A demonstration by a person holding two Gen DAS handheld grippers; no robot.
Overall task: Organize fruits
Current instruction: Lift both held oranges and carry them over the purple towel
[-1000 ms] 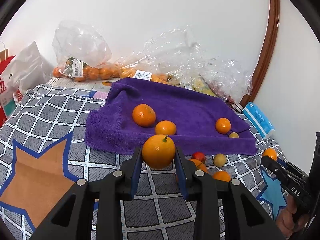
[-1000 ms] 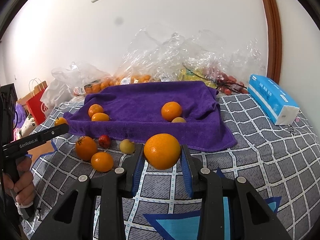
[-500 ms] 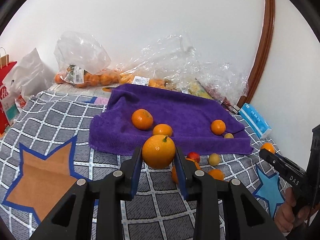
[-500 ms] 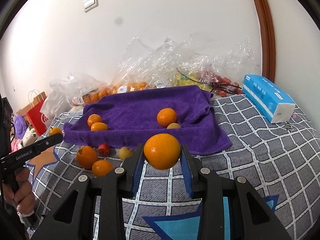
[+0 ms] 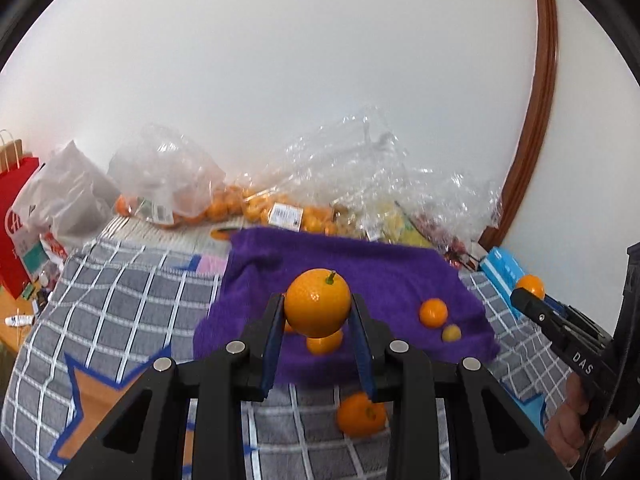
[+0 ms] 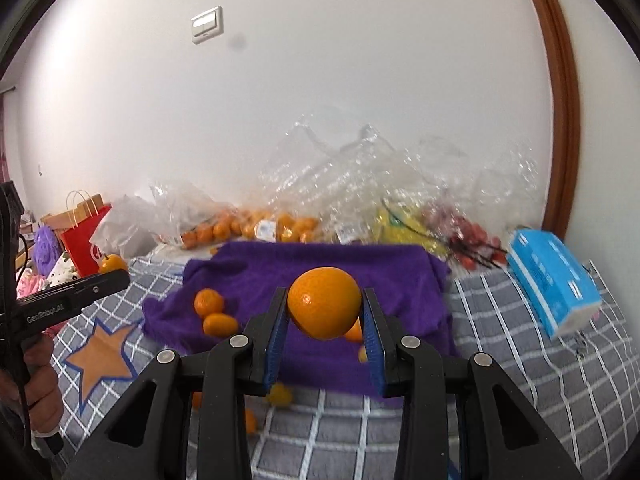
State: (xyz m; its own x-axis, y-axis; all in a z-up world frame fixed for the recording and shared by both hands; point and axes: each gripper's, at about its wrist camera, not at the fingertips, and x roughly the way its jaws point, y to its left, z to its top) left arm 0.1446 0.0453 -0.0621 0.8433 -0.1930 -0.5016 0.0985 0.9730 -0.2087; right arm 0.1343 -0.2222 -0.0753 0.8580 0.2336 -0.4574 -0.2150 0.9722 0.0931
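My left gripper (image 5: 317, 316) is shut on an orange with a green stem (image 5: 317, 303), held in the air in front of the purple towel (image 5: 360, 264). My right gripper (image 6: 325, 316) is shut on another orange (image 6: 324, 302), also above the towel's (image 6: 320, 264) near edge. On the towel lie an orange (image 5: 433, 312) and a small yellow fruit (image 5: 451, 333) at right, and two oranges (image 6: 209, 303) at left. Loose oranges (image 5: 360, 414) lie on the grey checked cloth (image 5: 120, 292) in front of the towel.
Clear plastic bags of oranges (image 5: 224, 208) and other fruit (image 6: 460, 224) are piled against the wall behind the towel. A blue tissue pack (image 6: 554, 286) lies at the right. A red paper bag (image 5: 16, 216) stands at the left edge.
Both grippers have risen and tilted up with their oranges, and moved closer to the towel. More of the wall shows and the loose fruits sit lower in view.
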